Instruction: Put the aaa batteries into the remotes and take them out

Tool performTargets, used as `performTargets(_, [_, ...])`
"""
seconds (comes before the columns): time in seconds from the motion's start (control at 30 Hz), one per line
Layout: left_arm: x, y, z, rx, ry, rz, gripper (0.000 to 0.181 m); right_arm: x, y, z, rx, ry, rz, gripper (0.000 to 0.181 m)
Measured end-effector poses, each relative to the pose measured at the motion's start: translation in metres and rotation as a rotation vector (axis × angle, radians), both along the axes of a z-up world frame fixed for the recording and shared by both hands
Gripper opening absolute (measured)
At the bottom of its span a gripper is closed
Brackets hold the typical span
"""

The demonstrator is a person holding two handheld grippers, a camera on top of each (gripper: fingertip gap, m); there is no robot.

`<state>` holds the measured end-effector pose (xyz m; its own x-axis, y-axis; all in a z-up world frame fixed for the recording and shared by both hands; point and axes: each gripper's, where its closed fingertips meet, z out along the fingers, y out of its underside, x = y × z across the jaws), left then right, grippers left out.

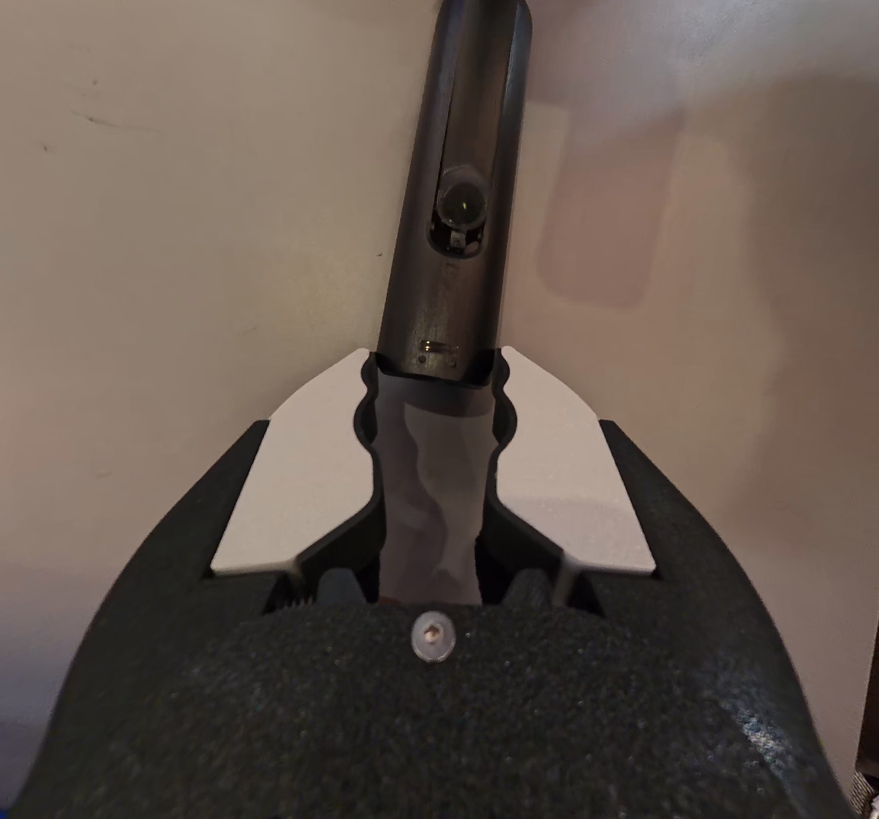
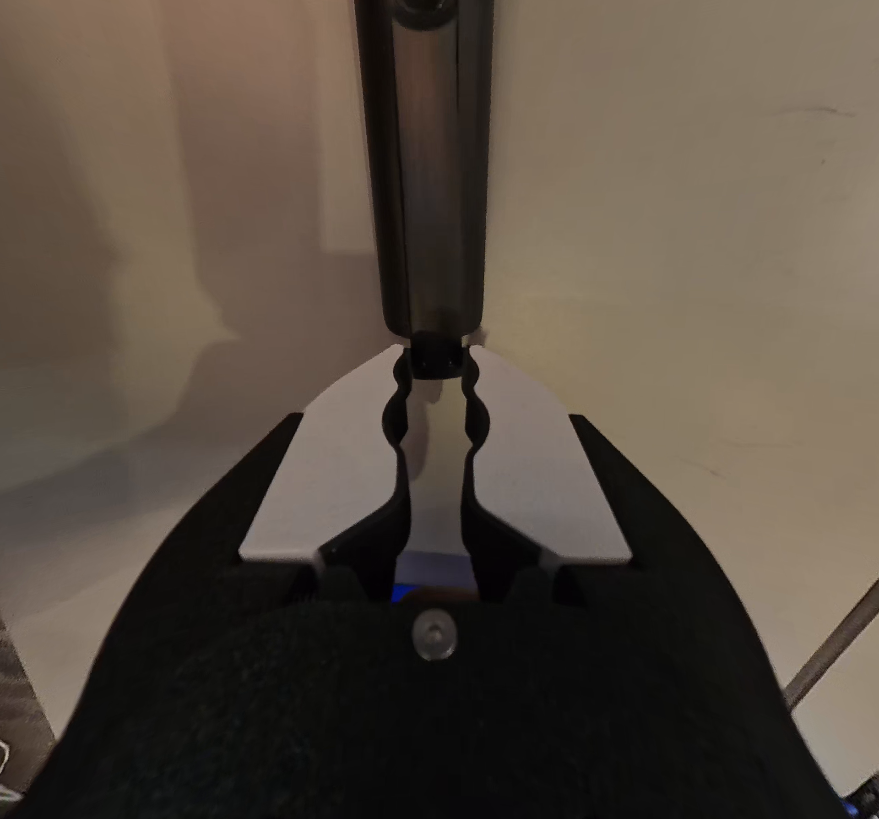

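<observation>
Remote (image 1: pixel 456 187) black, slim, lying on cream tabletop (image 1: pixel 190 177), left gripper (image 1: pixel 435 368) pinching its near end, right gripper (image 2: pixel 435 360) clamped on a narrow black tab at the remote's (image 2: pixel 428 177) opposite end, battery (image 1: pixel 462 206) end-on inside open compartment

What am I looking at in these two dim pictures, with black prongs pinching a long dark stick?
No robot here: a person holds a hand tool in each hand, each with a two-fingered claw and a camera looking along its fingers. One picture comes from the left tool, the other from the right. The long dark stick is a remote, held from both ends over a pale surface. The left claw grips its wider end. The right claw pinches a narrow dark piece at the other end. The open slot along the remote shows a round battery end inside. I see no loose batteries on the surface.
</observation>
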<state>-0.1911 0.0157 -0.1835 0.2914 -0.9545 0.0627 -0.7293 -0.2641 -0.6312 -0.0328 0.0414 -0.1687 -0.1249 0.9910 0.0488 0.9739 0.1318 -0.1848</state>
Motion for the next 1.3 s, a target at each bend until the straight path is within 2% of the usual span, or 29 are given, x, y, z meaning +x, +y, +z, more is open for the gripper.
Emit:
performTargets(0.53, [0.001, 0.000, 0.003, 0.006, -0.001, -0.002, 0.046, -0.007, -0.001, 0.009, 0.014, -0.090, 0.014, 0.020])
performTargets(0.9, [0.001, 0.000, 0.004, 0.007, -0.004, -0.003, 0.046, 0.005, 0.000, -0.013, -0.020, -0.088, -0.022, 0.020])
performTargets(1.3, [0.001, -0.001, 0.004, 0.000, -0.004, -0.003, 0.046, -0.003, 0.000, -0.014, -0.025, -0.051, -0.026, 0.020])
